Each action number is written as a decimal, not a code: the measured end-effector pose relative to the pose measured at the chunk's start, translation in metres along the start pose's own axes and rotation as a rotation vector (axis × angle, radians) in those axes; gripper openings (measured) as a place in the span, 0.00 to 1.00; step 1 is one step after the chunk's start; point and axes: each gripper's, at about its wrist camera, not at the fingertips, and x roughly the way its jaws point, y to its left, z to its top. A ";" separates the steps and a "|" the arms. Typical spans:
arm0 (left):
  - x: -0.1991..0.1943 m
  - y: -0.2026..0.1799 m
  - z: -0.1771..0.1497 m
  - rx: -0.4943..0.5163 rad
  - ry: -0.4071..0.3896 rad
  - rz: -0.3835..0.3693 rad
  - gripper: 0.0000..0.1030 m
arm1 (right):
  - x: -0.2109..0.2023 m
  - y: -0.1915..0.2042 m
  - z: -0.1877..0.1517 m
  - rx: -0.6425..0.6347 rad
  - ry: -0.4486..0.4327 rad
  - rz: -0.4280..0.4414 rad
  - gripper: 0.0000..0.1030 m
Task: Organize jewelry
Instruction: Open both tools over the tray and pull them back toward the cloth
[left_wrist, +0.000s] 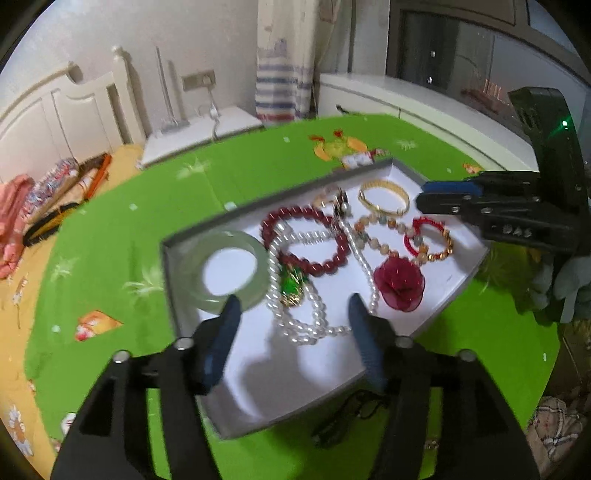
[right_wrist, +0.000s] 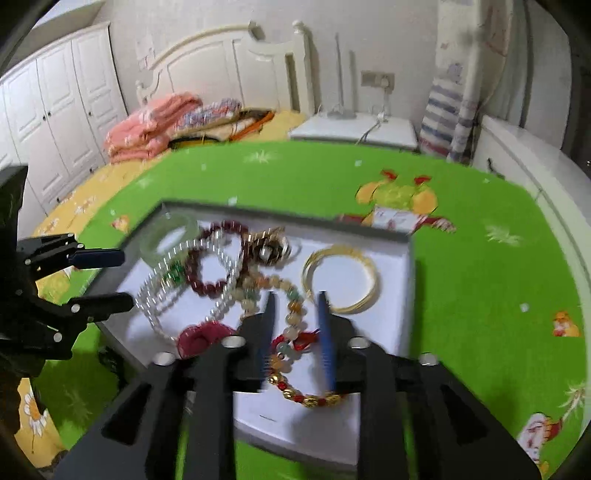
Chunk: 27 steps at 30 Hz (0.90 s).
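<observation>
A grey-rimmed white tray (left_wrist: 173, 284) on a green cloth holds jewelry: a pale jade bangle (left_wrist: 221, 271), a dark red bead bracelet (left_wrist: 303, 240), a pearl necklace (left_wrist: 295, 314) with a green pendant (left_wrist: 291, 286), a gold bangle (left_wrist: 384, 197), a red fabric flower (left_wrist: 399, 282), and a red-and-gold bead bracelet (left_wrist: 428, 238). My left gripper (left_wrist: 293, 306) is open above the pearls. My right gripper (right_wrist: 297, 295) is open over the red-and-gold bracelet (right_wrist: 295, 369), beside the gold bangle (right_wrist: 340, 284). The tray (right_wrist: 402, 266) fills the right wrist view.
The green cartoon-print cloth (left_wrist: 129, 221) covers a table. A black cord (left_wrist: 351, 413) lies at the tray's near edge. A bed with folded pink blankets (right_wrist: 147, 125), a white nightstand (right_wrist: 354, 129) and a wardrobe (right_wrist: 55, 110) stand behind.
</observation>
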 end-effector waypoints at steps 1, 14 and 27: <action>-0.006 0.001 0.002 0.001 -0.014 0.016 0.69 | -0.010 -0.001 0.002 -0.002 -0.019 -0.010 0.37; -0.119 0.014 0.000 -0.087 -0.223 0.389 0.95 | -0.112 0.011 -0.019 -0.023 -0.186 -0.040 0.59; -0.155 -0.002 -0.074 -0.170 -0.247 0.383 0.95 | -0.160 0.009 -0.072 -0.030 -0.190 -0.142 0.66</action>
